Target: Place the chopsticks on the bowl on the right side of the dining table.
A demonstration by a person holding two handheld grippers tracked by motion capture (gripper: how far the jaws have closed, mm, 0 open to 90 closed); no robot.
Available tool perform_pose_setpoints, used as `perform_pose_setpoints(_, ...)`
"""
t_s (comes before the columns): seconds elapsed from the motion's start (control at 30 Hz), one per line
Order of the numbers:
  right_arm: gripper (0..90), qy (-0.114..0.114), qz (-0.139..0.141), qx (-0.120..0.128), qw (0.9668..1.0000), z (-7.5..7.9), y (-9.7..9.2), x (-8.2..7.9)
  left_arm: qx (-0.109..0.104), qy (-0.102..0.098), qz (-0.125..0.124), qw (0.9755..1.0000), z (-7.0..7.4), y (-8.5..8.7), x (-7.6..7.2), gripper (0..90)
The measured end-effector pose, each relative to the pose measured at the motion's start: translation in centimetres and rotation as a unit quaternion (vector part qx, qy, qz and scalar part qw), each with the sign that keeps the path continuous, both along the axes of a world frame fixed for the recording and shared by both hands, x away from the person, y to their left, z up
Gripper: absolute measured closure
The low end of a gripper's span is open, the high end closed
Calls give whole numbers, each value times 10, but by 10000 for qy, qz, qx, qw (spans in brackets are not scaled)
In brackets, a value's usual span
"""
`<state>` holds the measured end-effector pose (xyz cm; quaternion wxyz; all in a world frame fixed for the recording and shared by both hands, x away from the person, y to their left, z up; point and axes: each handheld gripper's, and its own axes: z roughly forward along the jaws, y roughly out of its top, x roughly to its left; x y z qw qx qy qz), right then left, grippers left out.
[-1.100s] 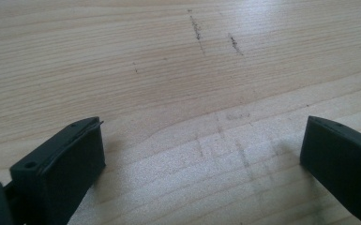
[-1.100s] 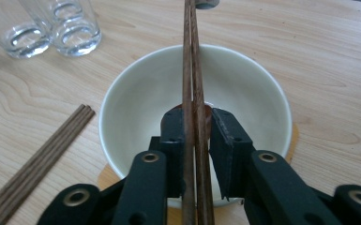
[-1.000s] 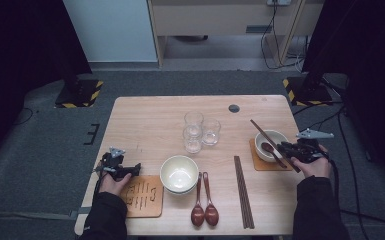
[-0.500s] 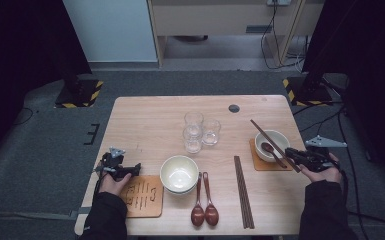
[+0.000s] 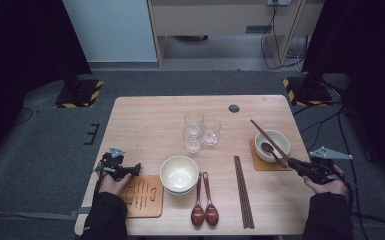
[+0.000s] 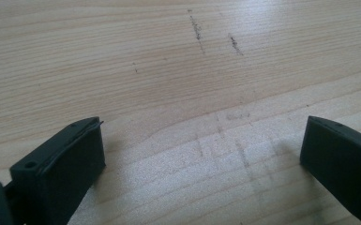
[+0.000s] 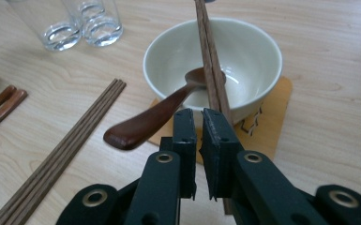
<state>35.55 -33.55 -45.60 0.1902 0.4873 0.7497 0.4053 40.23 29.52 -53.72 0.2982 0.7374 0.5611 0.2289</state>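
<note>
A white bowl (image 5: 275, 140) (image 7: 244, 56) stands on an orange coaster (image 5: 256, 161) at the table's right. A pair of dark chopsticks (image 5: 264, 134) (image 7: 208, 56) lies across its rim, and a brown spoon (image 5: 270, 150) (image 7: 154, 117) leans out of it. My right gripper (image 5: 292, 162) (image 7: 199, 115) is just in front of the bowl, shut with nothing between its jaws. The chopsticks' near end runs under its right jaw. My left gripper (image 5: 135, 169) (image 6: 201, 136) stands open over bare wood at the table's left, beside a second coaster (image 5: 142, 197).
Stacked white bowls (image 5: 179, 172) sit front centre, with two brown spoons (image 5: 204, 200) and more chopsticks (image 5: 242, 192) to their right. Three glasses (image 5: 197, 131) stand mid-table. A small black disc (image 5: 234, 108) lies near the far edge.
My right gripper has drawn back from the bowl toward the table's right front edge. The chopsticks stay across the bowl. The left hand has not moved.
</note>
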Motion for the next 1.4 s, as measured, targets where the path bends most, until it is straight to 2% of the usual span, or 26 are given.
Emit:
perform_pose_setpoints(0.27, 821, 155, 9, -25, 9999, -8, 2, -1, 0, 0, 0, 10000, 0, 0, 0, 0)
perform_pose_setpoints(0.47, 764, 240, -102, -3, 9997, -11, -1, 0, 0, 0, 2, 10000, 0, 0, 0, 0)
perform_pose_setpoints(0.63, 716, 205, -150, -12, 9997, -13, -5, 1, 0, 1, 4, 10000, 0, 0, 0, 0)
perform_pose_setpoints(0.7, 666, 167, -175, -25, 9997, -13, -8, 1, 1, 1, 4, 10000, 0, 0, 0, 0)
perform_pose_setpoints(0.97, 600, 90, -170, -71, 9998, -17, -11, 4, -1, 1, 4, 10000, 0, 0, 0, 0)
perform_pose_setpoints(1.4, 562, 26, -287, -93, 9995, -21, -18, 6, 0, 1, 4, 10000, 0, 0, 0, 0)
